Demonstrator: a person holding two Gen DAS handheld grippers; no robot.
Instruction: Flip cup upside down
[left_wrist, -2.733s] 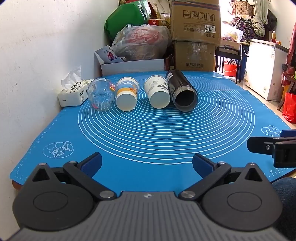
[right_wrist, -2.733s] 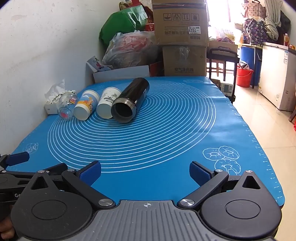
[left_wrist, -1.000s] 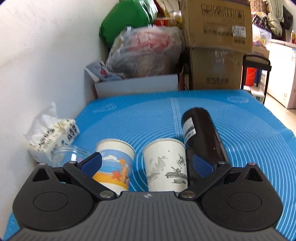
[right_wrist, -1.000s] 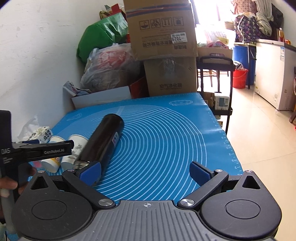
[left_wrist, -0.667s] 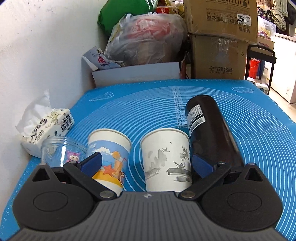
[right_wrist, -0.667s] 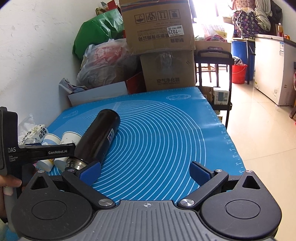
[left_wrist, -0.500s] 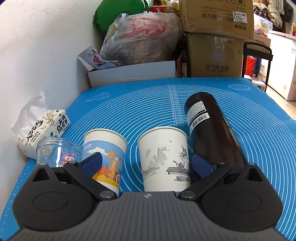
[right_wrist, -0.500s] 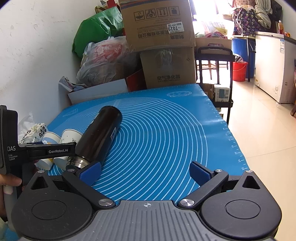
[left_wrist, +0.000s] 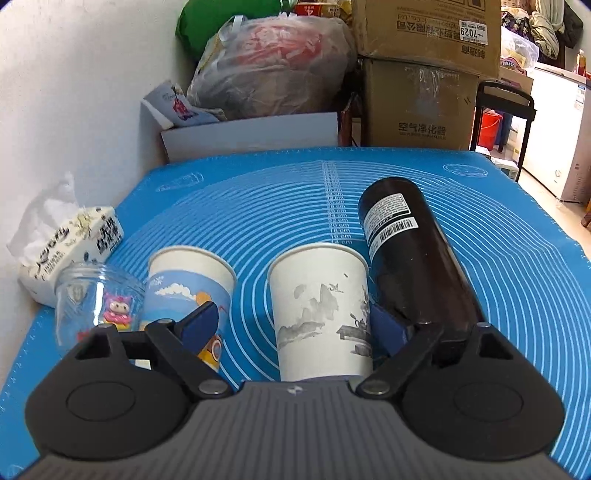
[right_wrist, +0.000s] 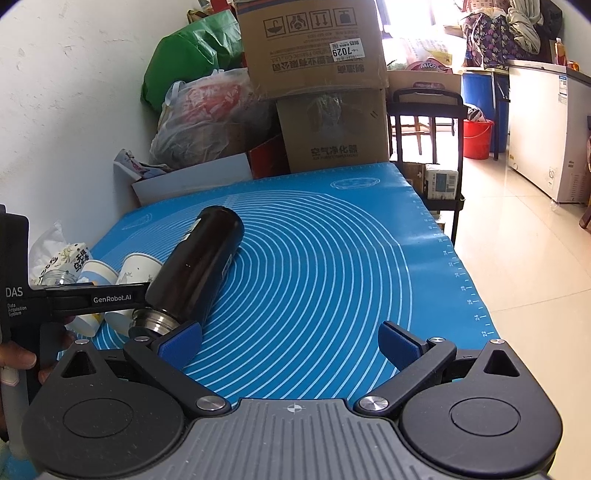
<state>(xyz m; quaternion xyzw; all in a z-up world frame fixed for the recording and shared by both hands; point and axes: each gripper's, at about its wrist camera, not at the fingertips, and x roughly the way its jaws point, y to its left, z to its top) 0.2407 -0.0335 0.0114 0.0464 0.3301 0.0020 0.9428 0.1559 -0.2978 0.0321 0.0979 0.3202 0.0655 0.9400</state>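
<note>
A white paper cup with grey ink art (left_wrist: 321, 310) lies on its side on the blue mat (left_wrist: 258, 206), between the open fingers of my left gripper (left_wrist: 291, 326); the right pad touches its side. A blue cartoon paper cup (left_wrist: 184, 291) lies to its left, behind the left finger. A clear plastic cup (left_wrist: 92, 302) lies further left. A black flask (left_wrist: 410, 258) lies to the right. My right gripper (right_wrist: 290, 341) is open and empty over the mat, its left finger near the flask's mouth (right_wrist: 155, 321). The left gripper also shows in the right wrist view (right_wrist: 92, 295).
A tissue pack (left_wrist: 62, 243) sits at the mat's left edge by the white wall. Cardboard boxes (left_wrist: 417, 74), a full plastic bag (left_wrist: 273, 66) and a white open box (left_wrist: 251, 136) stand behind the mat. The mat's right edge (right_wrist: 465, 280) drops to the tiled floor.
My left gripper has advanced from the mat's near edge to the cups and now straddles the white ink-art cup, with the jaws narrowed. The right gripper moved forward beside the flask.
</note>
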